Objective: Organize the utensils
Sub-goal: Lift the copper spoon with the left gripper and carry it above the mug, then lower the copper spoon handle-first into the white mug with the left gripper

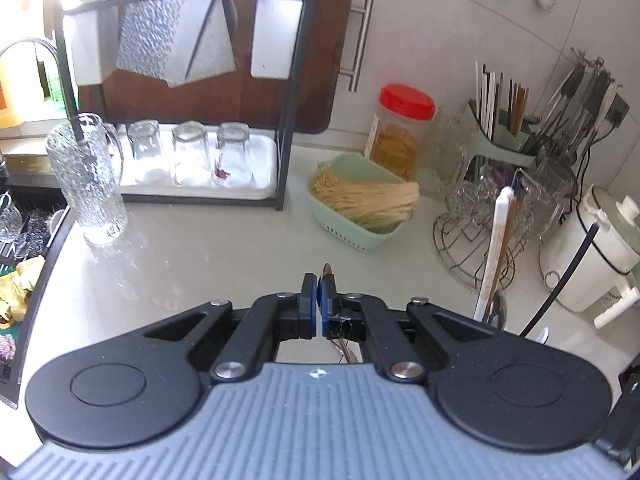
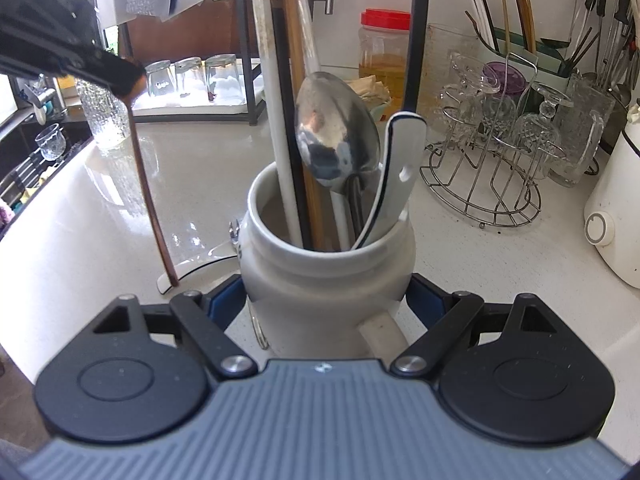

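Right gripper point(image 2: 324, 300) clamps glossy, round ceramic jar point(image 2: 320, 276).

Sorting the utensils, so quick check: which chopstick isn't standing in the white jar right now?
The brown chopstick, pinched by the left gripper; it hangs left of the white jar, where the others stand.

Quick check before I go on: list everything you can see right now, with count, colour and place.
white ceramic jar: one, counter, between right pads
metal spoon: one, silver, in jar
white ceramic spoon: one, in jar
brown chopstick: one, hanging from left gripper
red-lidded jar: one, by wall
green basket: one, holds pale sticks
upturned glasses: three, clear, rack tray
wire glass stand: one, metal, right
left gripper: shut on chopstick
right gripper: around jar
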`<state>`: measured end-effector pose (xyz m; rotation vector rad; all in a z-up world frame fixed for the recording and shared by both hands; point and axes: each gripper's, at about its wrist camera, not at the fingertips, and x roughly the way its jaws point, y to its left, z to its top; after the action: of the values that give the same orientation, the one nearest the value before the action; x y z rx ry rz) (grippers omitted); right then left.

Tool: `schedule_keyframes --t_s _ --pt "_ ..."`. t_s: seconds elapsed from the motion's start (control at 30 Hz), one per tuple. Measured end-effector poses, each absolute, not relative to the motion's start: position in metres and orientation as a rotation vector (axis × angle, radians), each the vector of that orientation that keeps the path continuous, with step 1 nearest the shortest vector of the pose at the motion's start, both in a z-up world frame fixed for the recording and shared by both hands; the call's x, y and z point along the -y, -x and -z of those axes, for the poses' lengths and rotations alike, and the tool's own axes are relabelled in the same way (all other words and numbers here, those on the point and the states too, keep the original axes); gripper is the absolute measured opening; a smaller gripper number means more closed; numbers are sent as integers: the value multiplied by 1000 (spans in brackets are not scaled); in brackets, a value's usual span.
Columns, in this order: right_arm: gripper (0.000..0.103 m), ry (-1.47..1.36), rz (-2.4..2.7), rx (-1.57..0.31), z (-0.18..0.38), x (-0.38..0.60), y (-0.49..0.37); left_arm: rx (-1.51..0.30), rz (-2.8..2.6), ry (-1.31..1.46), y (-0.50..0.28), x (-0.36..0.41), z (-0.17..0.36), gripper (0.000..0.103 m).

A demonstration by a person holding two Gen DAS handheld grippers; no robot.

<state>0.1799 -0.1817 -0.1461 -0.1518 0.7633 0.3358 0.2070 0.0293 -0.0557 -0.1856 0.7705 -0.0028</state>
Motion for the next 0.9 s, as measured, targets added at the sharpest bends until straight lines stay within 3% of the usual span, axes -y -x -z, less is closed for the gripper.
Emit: schedule_keyframes --t_s 0.6,0.9 --pt "89 143 -322 -760 146 180 -179 -584 85 236 -177 -13 -22 2" --pt "89 141 -322 -759 146 180 -179 -580 127 204 -190 12 -22 2"
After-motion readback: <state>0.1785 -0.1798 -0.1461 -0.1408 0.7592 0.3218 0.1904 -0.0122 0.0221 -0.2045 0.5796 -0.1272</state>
